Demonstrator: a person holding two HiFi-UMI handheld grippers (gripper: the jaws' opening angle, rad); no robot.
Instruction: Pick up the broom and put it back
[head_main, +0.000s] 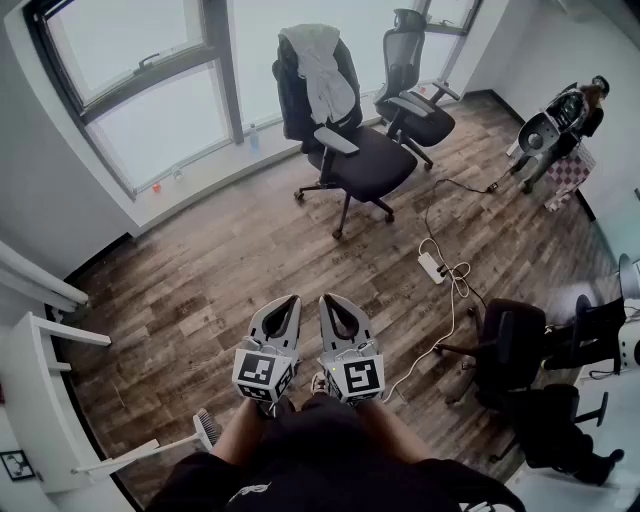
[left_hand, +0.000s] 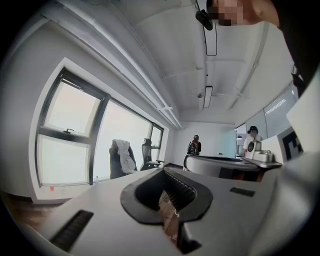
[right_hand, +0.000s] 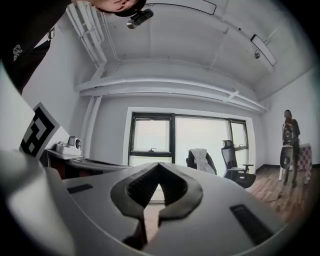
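Both claws are just held out in front of the person, side by side and roughly level, pointing toward the far windows. Left claw is pinched together with nothing in it, and its own view shows the tips meeting over bare wood floor. Same deal for the right claw – jaws together, empty.

The broom is lying flat on the floor down at the near left, by the person's left side and well apart from either claw. Its brush head is toward the person and the pale handle runs off to the left, ending just beside a white shelf unit.

Further out there's a black office chair with a grey garment draped over the back, a second chair to its right, and a white power strip with its cable looping across the floor. Another person stands at the far right.
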